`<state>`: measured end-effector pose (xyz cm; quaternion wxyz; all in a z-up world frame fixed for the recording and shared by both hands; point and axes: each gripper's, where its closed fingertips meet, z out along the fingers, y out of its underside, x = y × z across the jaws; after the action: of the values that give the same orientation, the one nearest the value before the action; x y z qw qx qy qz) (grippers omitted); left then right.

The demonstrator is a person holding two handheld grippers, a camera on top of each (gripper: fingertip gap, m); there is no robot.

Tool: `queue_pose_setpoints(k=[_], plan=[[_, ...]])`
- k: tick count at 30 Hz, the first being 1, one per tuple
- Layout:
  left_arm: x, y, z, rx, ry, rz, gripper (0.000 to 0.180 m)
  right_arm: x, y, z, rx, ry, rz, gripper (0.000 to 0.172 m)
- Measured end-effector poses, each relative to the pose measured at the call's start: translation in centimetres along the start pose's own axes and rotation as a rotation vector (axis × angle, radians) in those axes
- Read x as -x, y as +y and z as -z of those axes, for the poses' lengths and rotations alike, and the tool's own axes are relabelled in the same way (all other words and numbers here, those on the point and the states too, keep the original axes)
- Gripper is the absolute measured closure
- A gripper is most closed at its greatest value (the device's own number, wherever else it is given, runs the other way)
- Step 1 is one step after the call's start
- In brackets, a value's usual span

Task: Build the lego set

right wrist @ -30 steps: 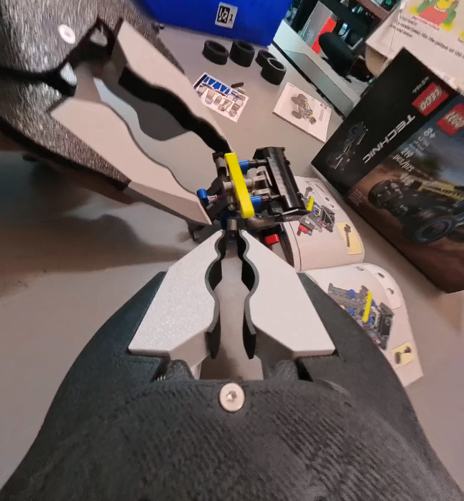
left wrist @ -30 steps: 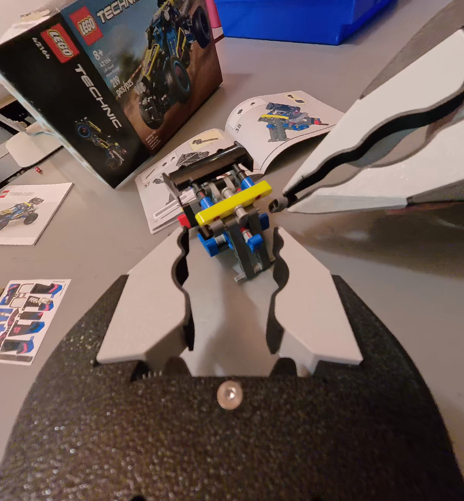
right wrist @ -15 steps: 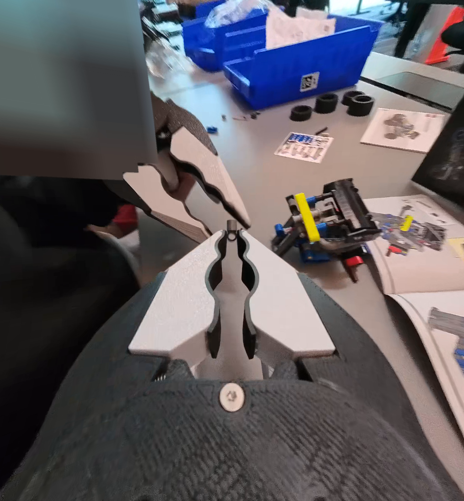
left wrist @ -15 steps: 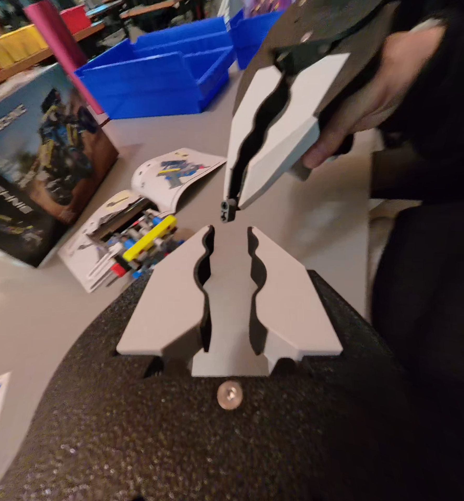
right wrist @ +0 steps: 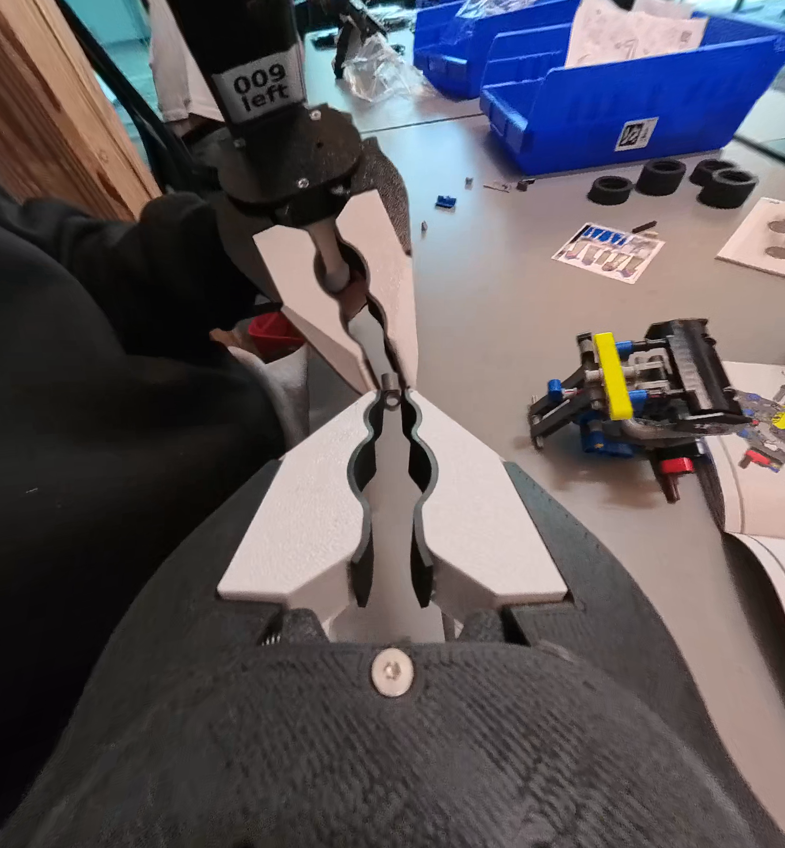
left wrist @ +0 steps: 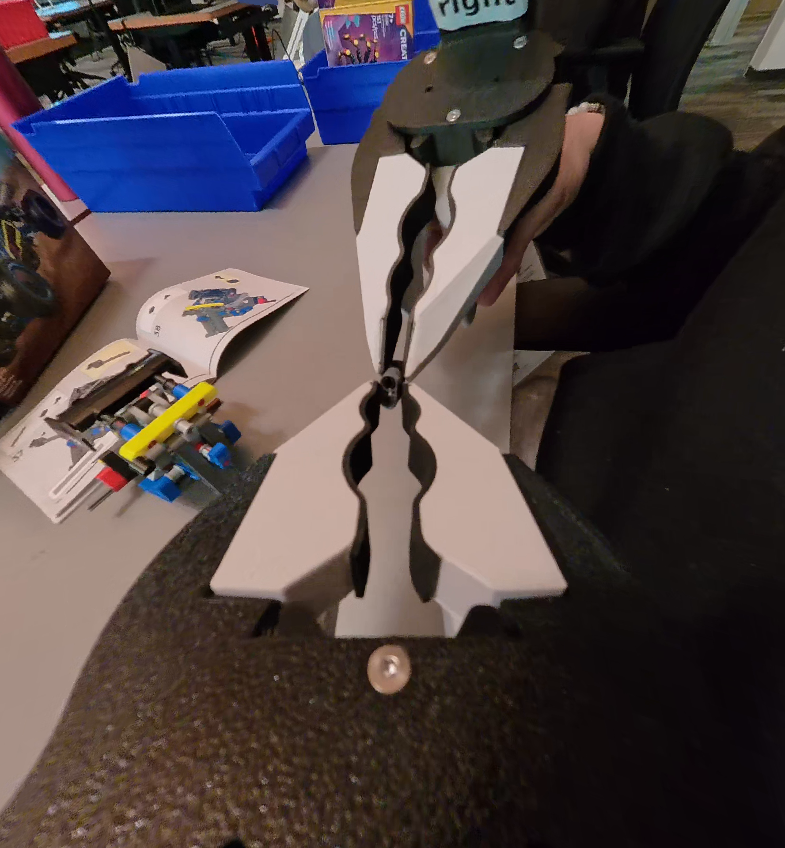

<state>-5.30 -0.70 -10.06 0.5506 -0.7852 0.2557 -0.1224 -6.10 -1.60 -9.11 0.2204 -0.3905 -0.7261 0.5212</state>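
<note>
Toy model beside booklet, blue bins

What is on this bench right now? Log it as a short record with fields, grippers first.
left gripper: fingertips closed on one end of a small dark grey connector piece
right gripper: fingertips closed on the other end of the same piece, tip to tip with the left
held height: both above the grey table
brick model: partly built, black, blue and a yellow beam, resting on the table and the open instruction booklet
behind: blue bins, four black tyres, sticker sheet
</note>
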Motion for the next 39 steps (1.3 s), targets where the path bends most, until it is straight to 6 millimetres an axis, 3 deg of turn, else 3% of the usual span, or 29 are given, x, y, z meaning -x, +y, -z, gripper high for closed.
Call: queue_pose_setpoints(k=[6, 13, 19, 24, 26, 30, 36, 39], plan=[[0.2, 0.2, -0.1, -0.015, 0.04, 0.148, 0.175, -0.1, 0.4, 0.0, 0.025, 0.115, 0.235, 0.162], [-0.3, -1.3, 0.5, -0.148, 0.173, 0.315, 0.175, 0.2, -1.1, 0.7, -0.074, 0.152, 0.345, 0.166], [-0.3, -1.6, 0.7, -0.202, 0.317, 0.575, 0.175, 0.0, -1.6, 0.8, -0.075, 0.347, 0.772, 0.167], [-0.8, -1.7, 0.7, -0.219, 0.519, 0.901, 0.176, 0.1, -1.3, 0.8, 0.003, 0.509, 1.151, 0.168], [-0.7, -1.6, 0.5, -0.239, 0.55, 0.975, 0.176, -0.1, -1.1, 0.8, 0.034, 0.554, 1.229, 0.168], [0.4, 0.1, -0.4, -0.179, 0.386, 0.842, 0.176, -1.2, 0.4, 0.2, 0.068, 0.494, 1.012, 0.167], [0.9, 0.8, -0.5, -0.111, 0.249, 0.541, 0.176, -1.3, -0.3, 1.1, -0.116, 0.211, 0.362, 0.141], [0.2, 0.3, -0.7, -0.113, 0.274, 0.423, 0.176, -0.8, 0.0, 0.9, -0.136, 0.064, 0.216, 0.153]])
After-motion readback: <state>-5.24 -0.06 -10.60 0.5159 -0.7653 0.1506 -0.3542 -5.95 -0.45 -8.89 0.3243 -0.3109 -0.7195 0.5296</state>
